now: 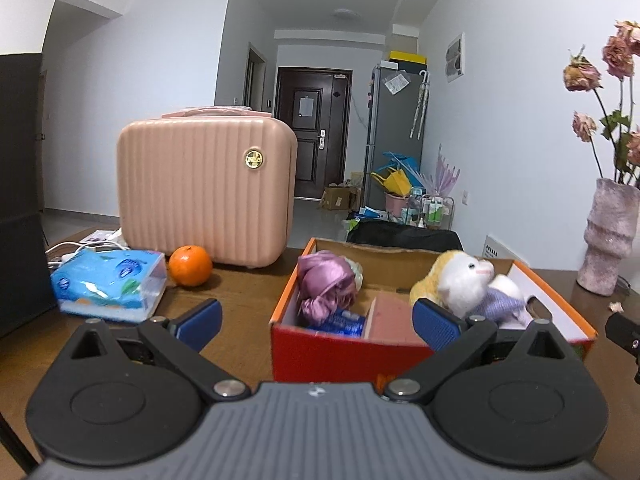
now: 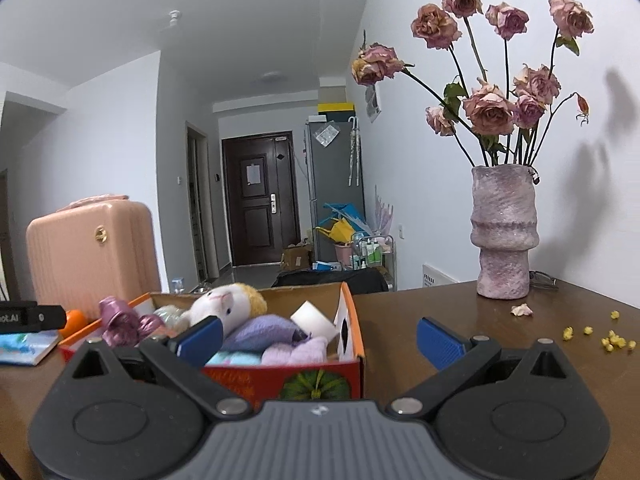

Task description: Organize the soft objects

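An open red and orange cardboard box (image 1: 348,356) stands on the brown table; it also shows in the right wrist view (image 2: 352,344). In it lie a white and yellow plush cat (image 1: 460,280) (image 2: 228,304), a shiny purple fabric bundle (image 1: 324,284) (image 2: 120,320), lilac knit pieces (image 1: 500,304) (image 2: 264,332) and a white sponge block (image 2: 312,320). My left gripper (image 1: 320,320) is open and empty just in front of the box. My right gripper (image 2: 320,338) is open and empty at the box's near right corner.
A blue tissue pack (image 1: 108,284), an orange (image 1: 190,266) and a pink hard case (image 1: 208,188) stand left of the box. A pink vase (image 2: 504,236) of dried roses stands at the right, with petal crumbs (image 2: 612,340) on the table.
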Demonstrator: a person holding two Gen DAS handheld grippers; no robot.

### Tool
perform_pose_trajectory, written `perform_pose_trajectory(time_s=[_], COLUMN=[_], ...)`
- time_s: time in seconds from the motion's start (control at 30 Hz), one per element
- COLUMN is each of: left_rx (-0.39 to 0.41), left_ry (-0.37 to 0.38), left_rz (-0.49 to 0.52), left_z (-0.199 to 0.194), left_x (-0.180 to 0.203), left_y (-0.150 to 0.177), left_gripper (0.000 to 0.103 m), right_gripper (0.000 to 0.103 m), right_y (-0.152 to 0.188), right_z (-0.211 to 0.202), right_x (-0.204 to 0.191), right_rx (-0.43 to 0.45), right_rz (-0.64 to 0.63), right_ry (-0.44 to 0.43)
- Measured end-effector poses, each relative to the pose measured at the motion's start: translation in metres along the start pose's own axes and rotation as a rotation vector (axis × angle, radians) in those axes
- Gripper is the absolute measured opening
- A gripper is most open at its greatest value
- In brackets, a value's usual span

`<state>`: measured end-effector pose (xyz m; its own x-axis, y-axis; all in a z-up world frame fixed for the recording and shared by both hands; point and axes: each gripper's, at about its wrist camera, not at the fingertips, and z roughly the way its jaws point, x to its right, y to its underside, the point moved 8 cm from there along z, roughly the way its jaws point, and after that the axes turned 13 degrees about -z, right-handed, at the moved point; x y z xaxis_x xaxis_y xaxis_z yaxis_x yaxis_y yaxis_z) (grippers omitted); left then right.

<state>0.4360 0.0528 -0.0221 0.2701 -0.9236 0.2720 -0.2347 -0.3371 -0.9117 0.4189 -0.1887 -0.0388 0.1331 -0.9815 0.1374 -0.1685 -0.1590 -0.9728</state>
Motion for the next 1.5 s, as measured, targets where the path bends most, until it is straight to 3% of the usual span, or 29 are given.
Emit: perform_pose_trajectory(time_s=[0.5, 0.67, 0.93, 1.17, 1.5], left_rx=[-0.054, -0.031, -0.018, 0.005, 0.017], left_ry=[0.070, 0.098, 0.083, 0.089, 0.102], left_rz=[0.027, 0.059, 0.113, 0.133, 0.141], left_z=[-0.099, -0.140, -0.186, -0.212, -0.221], left_x=[-0.023, -0.029, -0.044, -0.044, -0.039], left_y=[0.036, 0.050, 0.072, 0.077, 0.079], left_gripper=[0.103, 0.103, 0.103, 0.103, 0.103], right_gripper=[0.103, 0.103, 0.103, 0.103, 0.103], right_y=[0.022, 0.026, 0.038, 0.042, 0.040], right_z=[-0.095, -0.135, -0.190, -0.219, -0.227], right_x=[-0.015, -0.022, -0.037, -0.055, -0.057], right_rx=[-0.025, 0.000, -0.001, 0.014, 0.023], right_rz=[-0.061, -0.079, -0.104, -0.152, -0.147], right_ry=[-0.026, -0.050, -0.109, -0.139, -0.148])
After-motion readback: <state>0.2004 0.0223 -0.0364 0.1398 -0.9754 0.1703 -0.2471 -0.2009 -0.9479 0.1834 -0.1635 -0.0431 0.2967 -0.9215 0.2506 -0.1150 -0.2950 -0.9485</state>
